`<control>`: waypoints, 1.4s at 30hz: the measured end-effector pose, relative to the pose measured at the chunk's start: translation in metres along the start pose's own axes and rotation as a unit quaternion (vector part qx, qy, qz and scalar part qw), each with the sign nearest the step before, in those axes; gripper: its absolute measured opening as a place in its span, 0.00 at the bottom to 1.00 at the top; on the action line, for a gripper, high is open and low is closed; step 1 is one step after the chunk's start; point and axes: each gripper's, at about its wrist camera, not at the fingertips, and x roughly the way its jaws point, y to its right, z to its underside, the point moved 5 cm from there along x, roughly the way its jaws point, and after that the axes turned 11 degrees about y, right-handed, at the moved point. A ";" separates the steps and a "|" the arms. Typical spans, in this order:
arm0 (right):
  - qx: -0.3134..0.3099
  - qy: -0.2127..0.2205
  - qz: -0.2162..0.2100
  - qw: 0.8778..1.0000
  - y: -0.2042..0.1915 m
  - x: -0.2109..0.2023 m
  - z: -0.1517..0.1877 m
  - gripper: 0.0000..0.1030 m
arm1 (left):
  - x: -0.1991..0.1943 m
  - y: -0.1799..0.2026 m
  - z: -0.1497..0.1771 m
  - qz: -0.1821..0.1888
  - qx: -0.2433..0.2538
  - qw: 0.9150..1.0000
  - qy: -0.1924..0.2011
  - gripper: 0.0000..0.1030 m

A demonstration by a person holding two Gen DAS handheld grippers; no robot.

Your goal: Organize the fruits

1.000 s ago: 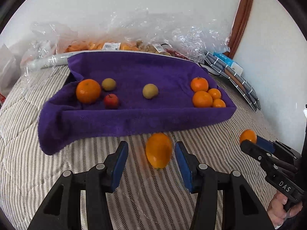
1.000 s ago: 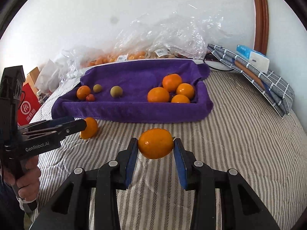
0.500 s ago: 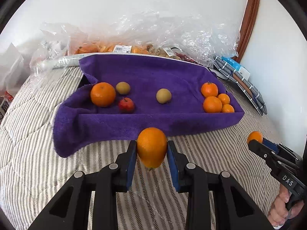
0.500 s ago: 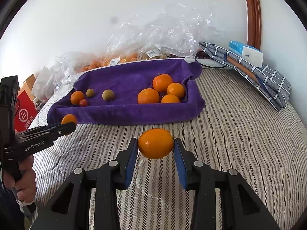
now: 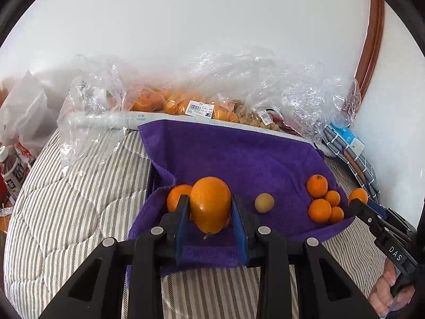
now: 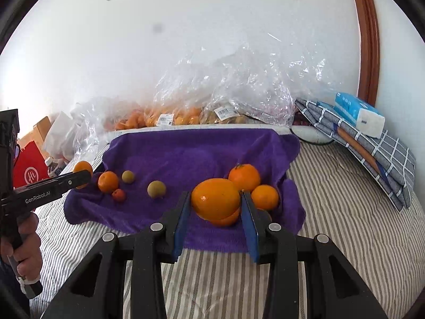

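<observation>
A purple towel (image 5: 239, 156) lies on a striped bed and holds the sorted fruit. My left gripper (image 5: 209, 212) is shut on a large orange (image 5: 209, 204), held over the towel's left end, in front of another orange (image 5: 176, 195). My right gripper (image 6: 215, 207) is shut on a large orange (image 6: 215, 198), held over the towel's right end, just in front of a cluster of oranges (image 6: 245, 176). A yellow-green fruit (image 5: 264, 202) sits mid-towel. In the right wrist view a second yellow-green fruit (image 6: 128, 176) and a small red fruit (image 6: 118, 194) lie at the towel's left.
Clear plastic bags (image 5: 212, 87) with more fruit lie along the wall behind the towel. Folded checked cloth (image 6: 372, 154) with a tissue pack (image 6: 358, 114) sits at the right. Bottles (image 5: 12, 172) and a red bag (image 6: 29, 170) stand off the bed's left edge.
Both grippers have moved forward with their oranges, from over the striped bedding to over the towel. The left gripper closed on its orange a second ago and lifted it.
</observation>
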 end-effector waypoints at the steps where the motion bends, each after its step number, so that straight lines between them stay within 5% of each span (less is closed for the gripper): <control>1: -0.003 0.002 0.003 1.000 0.002 0.006 -0.003 0.37 | 0.007 0.001 -0.002 -0.001 -0.002 1.000 0.000 0.29; 11: 0.008 -0.019 -0.016 1.000 0.009 0.062 -0.002 0.37 | 0.047 0.007 0.003 0.002 0.006 1.000 -0.012 0.29; 23: 0.026 -0.018 -0.003 0.999 0.018 0.067 0.007 0.37 | 0.048 0.015 0.007 0.001 0.022 1.000 -0.010 0.30; 25: 0.030 -0.017 -0.001 0.999 0.020 0.064 0.007 0.37 | 0.044 0.016 0.006 -0.004 0.022 1.000 -0.011 0.36; 29: 0.029 -0.027 0.018 0.999 0.018 0.047 0.004 0.41 | 0.024 0.019 0.000 -0.014 0.035 0.999 -0.007 0.40; 37: 0.041 0.004 0.047 0.998 0.004 -0.043 -0.012 0.73 | -0.050 0.031 -0.001 -0.024 0.025 0.999 0.006 0.63; 42: 0.041 0.006 0.053 0.998 0.000 -0.102 -0.014 0.74 | -0.099 0.047 0.008 -0.033 0.043 0.998 0.018 0.76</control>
